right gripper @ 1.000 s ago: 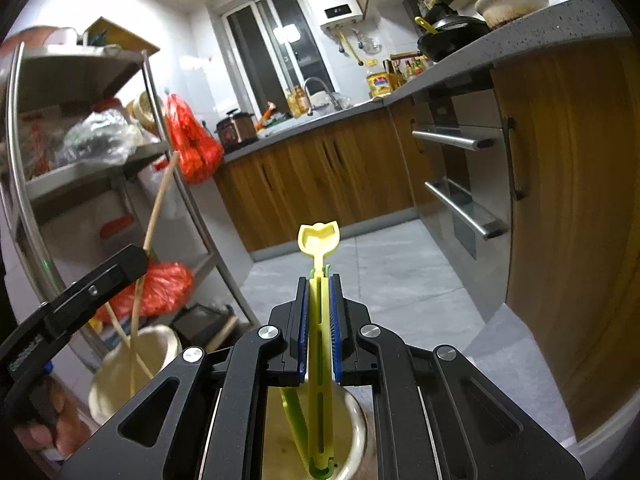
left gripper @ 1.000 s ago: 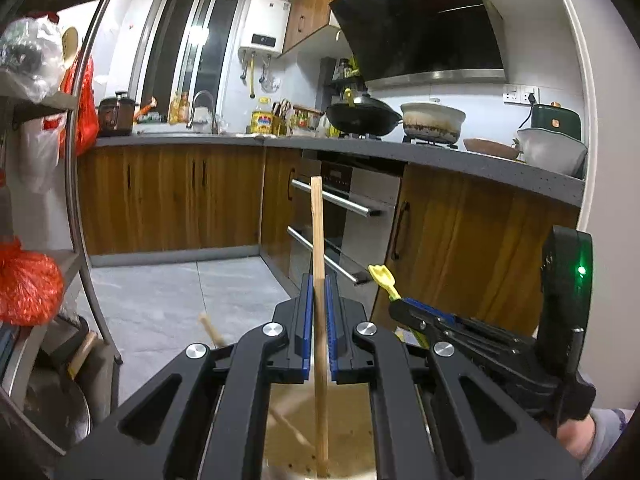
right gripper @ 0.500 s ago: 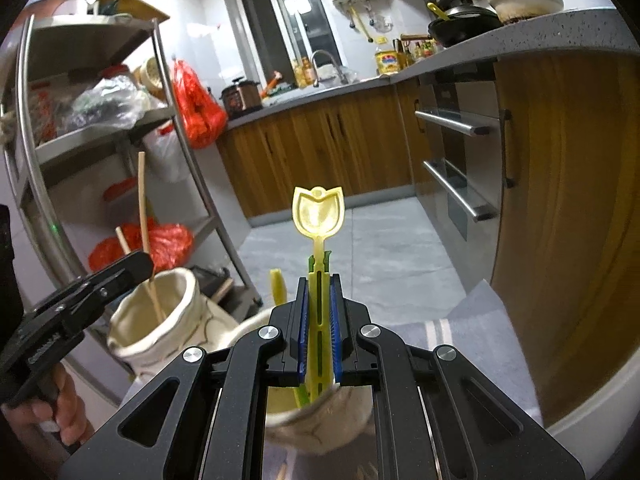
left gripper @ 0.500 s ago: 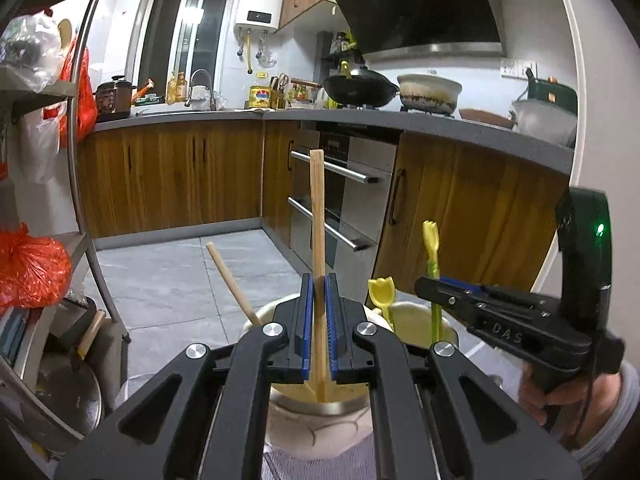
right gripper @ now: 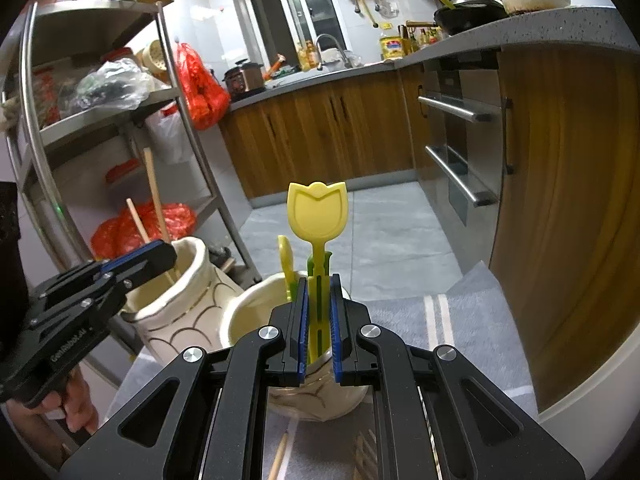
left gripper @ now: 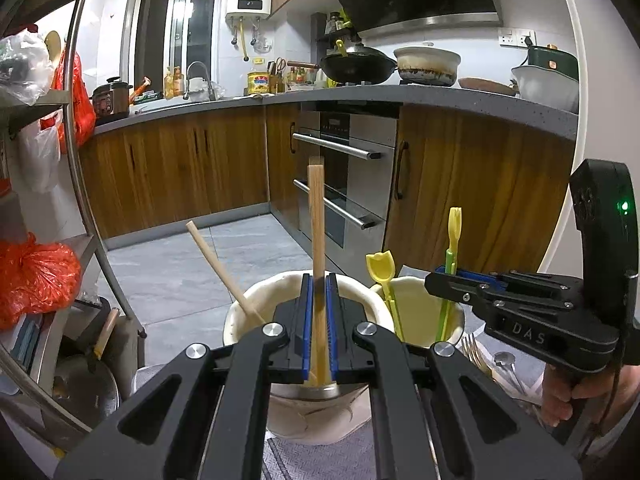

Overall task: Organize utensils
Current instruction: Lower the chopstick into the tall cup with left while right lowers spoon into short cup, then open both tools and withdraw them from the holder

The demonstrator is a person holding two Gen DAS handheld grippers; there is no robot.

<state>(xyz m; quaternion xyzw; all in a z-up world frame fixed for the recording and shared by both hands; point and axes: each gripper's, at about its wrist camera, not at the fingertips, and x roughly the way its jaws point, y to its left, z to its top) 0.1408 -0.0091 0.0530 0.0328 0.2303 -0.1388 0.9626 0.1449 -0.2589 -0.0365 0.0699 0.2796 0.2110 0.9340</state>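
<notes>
My left gripper (left gripper: 319, 300) is shut on a wooden chopstick (left gripper: 317, 220) that stands upright over a cream ceramic jar (left gripper: 256, 304); a second chopstick (left gripper: 224, 268) leans in that jar. My right gripper (right gripper: 319, 312) is shut on a yellow-green tulip-topped plastic utensil (right gripper: 318, 216), held upright over a second cream jar (right gripper: 248, 320) that holds another yellow utensil (right gripper: 286, 256). In the left wrist view the right gripper (left gripper: 448, 276) sits at the right beside that jar (left gripper: 416, 292). In the right wrist view the left gripper (right gripper: 160, 254) sits at the left jar (right gripper: 188, 304).
Both jars stand on a grey cloth (right gripper: 472, 320) on a round table. A fork and spoon (left gripper: 492, 364) lie on it, and a chopstick (right gripper: 280, 456) lies near me. A metal shelf rack (right gripper: 100, 120) stands at the left; kitchen cabinets and an oven (left gripper: 344, 184) stand beyond.
Both grippers have drawn back and up from the jars, each still holding its utensil. The jars now show fully below the fingers.
</notes>
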